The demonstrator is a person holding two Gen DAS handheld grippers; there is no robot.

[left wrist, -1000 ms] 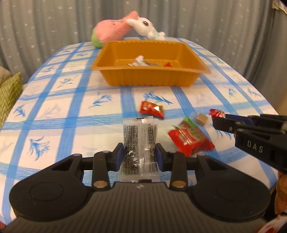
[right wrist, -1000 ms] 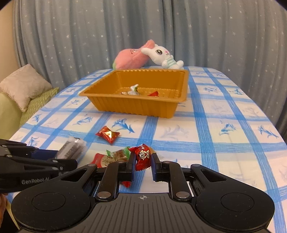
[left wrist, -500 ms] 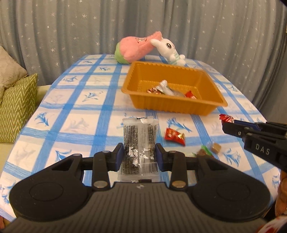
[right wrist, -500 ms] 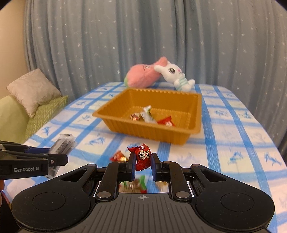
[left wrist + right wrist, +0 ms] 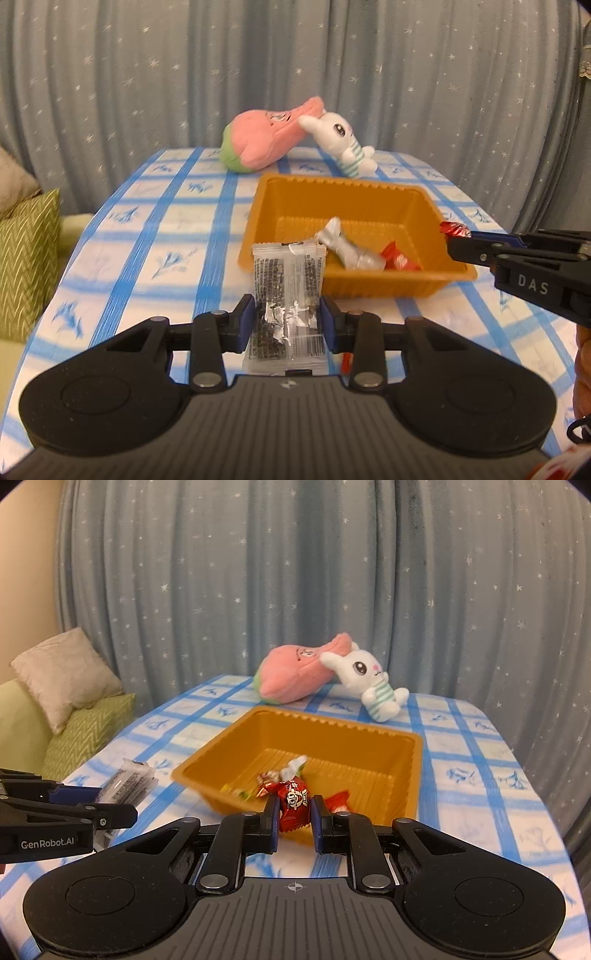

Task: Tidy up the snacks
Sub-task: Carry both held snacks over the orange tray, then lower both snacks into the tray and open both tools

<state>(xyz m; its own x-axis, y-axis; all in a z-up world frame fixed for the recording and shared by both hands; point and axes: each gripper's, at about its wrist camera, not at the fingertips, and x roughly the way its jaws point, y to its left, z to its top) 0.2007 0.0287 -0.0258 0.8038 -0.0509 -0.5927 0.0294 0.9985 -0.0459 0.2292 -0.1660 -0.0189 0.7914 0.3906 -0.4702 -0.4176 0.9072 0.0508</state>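
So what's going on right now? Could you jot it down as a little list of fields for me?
left claw: shut on clear packet of dark snack
right claw: shut on red wrapped candy
orange tray: on the checked tablecloth, holding a silver wrapper and red wrappers
behind tray: pink plush, white bunny plush
backdrop: starry grey curtain
task stage: both snacks held near the tray, not yet dropped in

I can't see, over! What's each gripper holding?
Left gripper shut on clear packet. Right gripper shut on red candy. Orange tray ahead, unobstructed.
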